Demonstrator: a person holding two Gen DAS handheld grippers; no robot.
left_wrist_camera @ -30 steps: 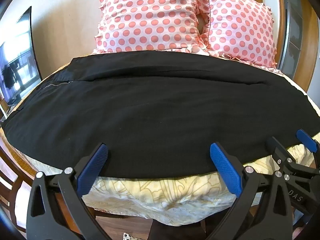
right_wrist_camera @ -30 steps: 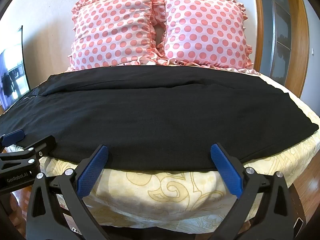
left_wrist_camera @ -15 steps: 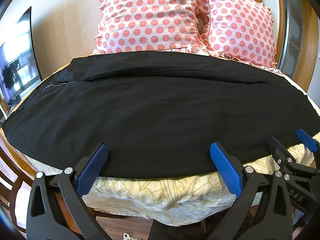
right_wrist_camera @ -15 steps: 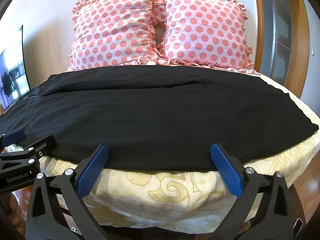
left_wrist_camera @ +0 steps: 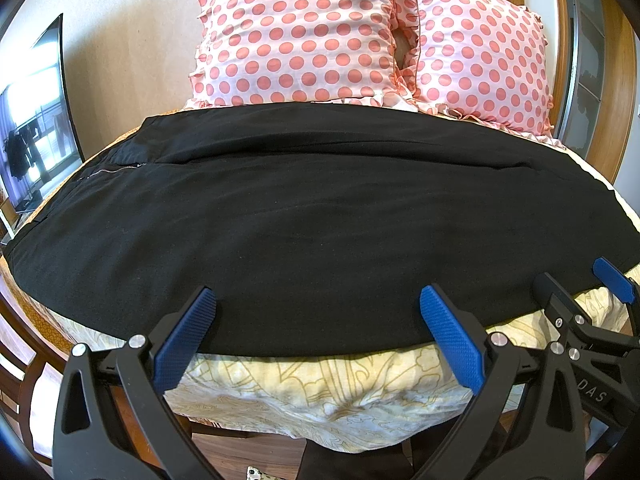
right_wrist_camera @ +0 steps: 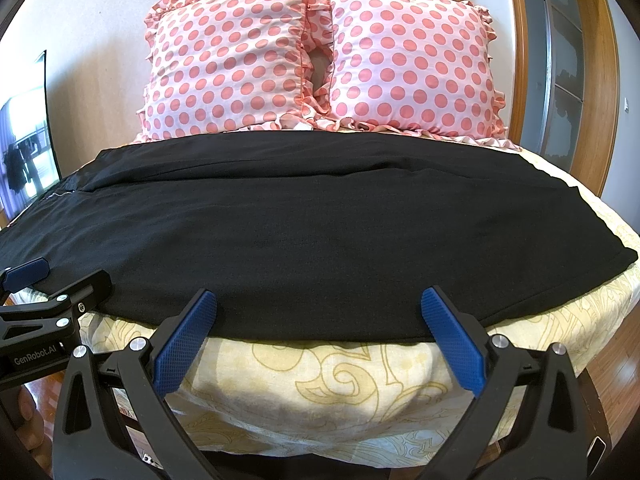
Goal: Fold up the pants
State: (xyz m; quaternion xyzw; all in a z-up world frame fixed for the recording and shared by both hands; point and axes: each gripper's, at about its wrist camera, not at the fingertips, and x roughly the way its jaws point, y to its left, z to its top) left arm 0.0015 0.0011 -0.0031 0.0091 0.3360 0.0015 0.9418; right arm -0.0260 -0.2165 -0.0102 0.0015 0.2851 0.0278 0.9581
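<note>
**Black pants laid flat on the bed, both grippers hovering open at the near edge**

Nothing has shifted since the earlier frames: both grippers and the garment keep the same places. Left wrist view, read from left to right: at 9 o'clock stands one dark screen (left_wrist_camera: 34, 120) against the wall. One pair of black pants (left_wrist_camera: 320, 224) lies spread across the middle of the bed (left_wrist_camera: 320, 392), its zipper end toward 9 o'clock and its near hem running along the mattress edge at 6 o'clock. Two pink polka-dot pillows (left_wrist_camera: 296, 36) lean side by side at 12 o'clock, touching one another, just beyond the far edge of the pants. The left gripper (left_wrist_camera: 320, 328) hangs at 6 o'clock with its two blue-padded fingers (left_wrist_camera: 186, 342) spread wide, holding nothing; the tips overlap the near hem in the picture, but contact cannot be told. At 4 o'clock the right gripper (left_wrist_camera: 576, 300) enters from the side.

Right wrist view, left to right: the left gripper (right_wrist_camera: 60, 284) shows at 8 o'clock, near the pants' edge. The pants (right_wrist_camera: 320, 240) cover the bed (right_wrist_camera: 320, 380) from 9 to 3 o'clock, one trouser leg resting over the other with a seam line toward the far side. The right gripper (right_wrist_camera: 320, 328) sits at 6 o'clock, its two fingers (right_wrist_camera: 452, 344) likewise set wide apart and empty. One wooden door frame (right_wrist_camera: 520, 60) rises at 2 o'clock beside the pillows (right_wrist_camera: 320, 60).
</note>
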